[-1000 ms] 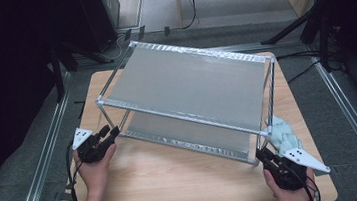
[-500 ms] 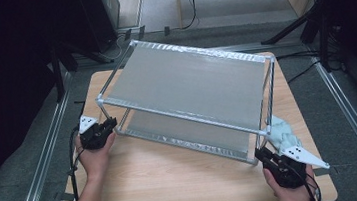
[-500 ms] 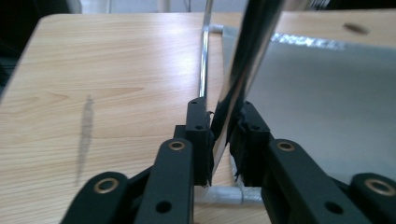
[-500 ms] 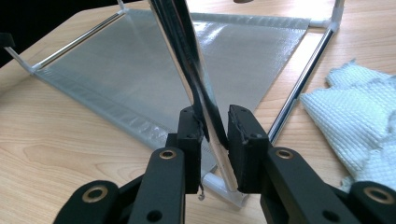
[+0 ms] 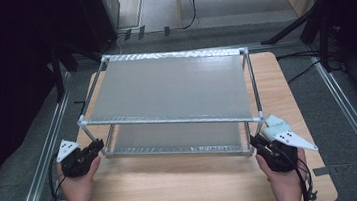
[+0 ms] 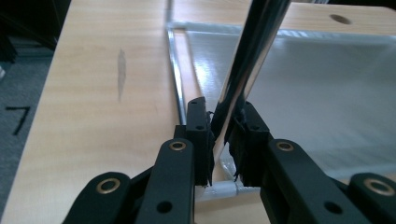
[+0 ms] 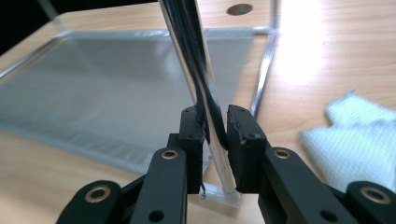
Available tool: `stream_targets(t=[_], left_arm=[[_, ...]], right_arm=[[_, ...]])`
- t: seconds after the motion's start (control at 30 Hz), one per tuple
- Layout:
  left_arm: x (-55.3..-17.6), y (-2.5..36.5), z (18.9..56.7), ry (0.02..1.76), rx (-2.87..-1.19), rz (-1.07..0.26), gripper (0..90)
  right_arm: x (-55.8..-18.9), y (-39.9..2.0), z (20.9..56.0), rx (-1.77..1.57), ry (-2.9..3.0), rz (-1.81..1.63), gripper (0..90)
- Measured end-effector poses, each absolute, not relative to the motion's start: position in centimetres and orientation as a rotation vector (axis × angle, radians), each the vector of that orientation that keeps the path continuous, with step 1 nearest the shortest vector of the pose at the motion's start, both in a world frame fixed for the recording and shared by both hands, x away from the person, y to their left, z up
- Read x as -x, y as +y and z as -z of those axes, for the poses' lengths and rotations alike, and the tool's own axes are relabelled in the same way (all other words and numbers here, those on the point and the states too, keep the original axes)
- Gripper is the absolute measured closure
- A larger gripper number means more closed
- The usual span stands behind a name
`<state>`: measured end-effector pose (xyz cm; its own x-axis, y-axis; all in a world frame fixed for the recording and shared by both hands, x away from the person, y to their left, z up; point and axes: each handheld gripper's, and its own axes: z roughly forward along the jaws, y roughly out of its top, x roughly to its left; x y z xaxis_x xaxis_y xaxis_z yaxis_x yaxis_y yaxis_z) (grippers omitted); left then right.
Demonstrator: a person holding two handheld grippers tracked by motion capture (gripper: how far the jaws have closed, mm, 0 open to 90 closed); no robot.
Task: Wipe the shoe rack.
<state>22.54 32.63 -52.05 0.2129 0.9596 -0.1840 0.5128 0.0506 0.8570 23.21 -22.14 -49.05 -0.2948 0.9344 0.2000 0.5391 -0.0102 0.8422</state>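
A two-tier rack [image 5: 170, 89] of metal tubes and grey panels stands on the wooden table [image 5: 175, 186]. My left gripper [image 5: 96, 147] is at its near left corner. In the left gripper view this gripper [image 6: 224, 135] is shut on the shiny front-left leg [image 6: 252, 51] low down, its jaws having just been closing with the leg between them. My right gripper [image 5: 257, 142] is at the near right corner. In the right gripper view it [image 7: 215, 140] is shut on the front-right leg [image 7: 187, 42] just above the white foot joint.
A white cloth [image 5: 274, 123] lies on the table beside the right gripper and is also in the right gripper view [image 7: 355, 135]. Metal floor rails [image 5: 46, 149] run along both sides of the table. Dark stands and cables are on the floor behind.
The rack has swung from a skewed position to sit square with the table. My left gripper moved toward the near edge and closed on the front-left leg. The right gripper kept its hold.
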Motion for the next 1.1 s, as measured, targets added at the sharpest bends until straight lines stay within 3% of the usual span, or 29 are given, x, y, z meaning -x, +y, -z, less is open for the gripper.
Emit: stream_targets(t=[0.47, 0.63, 0.83, 0.93, 1.1], left_arm=[[-14.3, 30.0, 53.2, 1.326, -1.617, -0.55, 77.6], [-13.6, 30.1, 53.2, 1.214, -1.684, -0.511, 78.2], [-14.1, 30.8, 53.1, 1.134, -1.662, -0.432, 74.3], [-14.0, 30.9, 52.7, 1.092, -1.646, -0.42, 71.7], [-13.8, 30.4, 52.4, 1.06, -1.695, -0.459, 78.5]], right_arm=[[-27.1, -23.5, 49.7, -1.557, 1.795, -1.198, 76.9], [-27.1, -23.7, 49.7, -1.516, 1.789, -1.147, 78.4], [-27.1, -24.5, 49.9, -1.521, 1.786, -1.165, 73.6], [-27.1, -24.9, 49.9, -1.522, 1.791, -1.164, 76.3], [-26.9, -25.3, 49.7, -1.508, 1.812, -1.159, 76.5]])
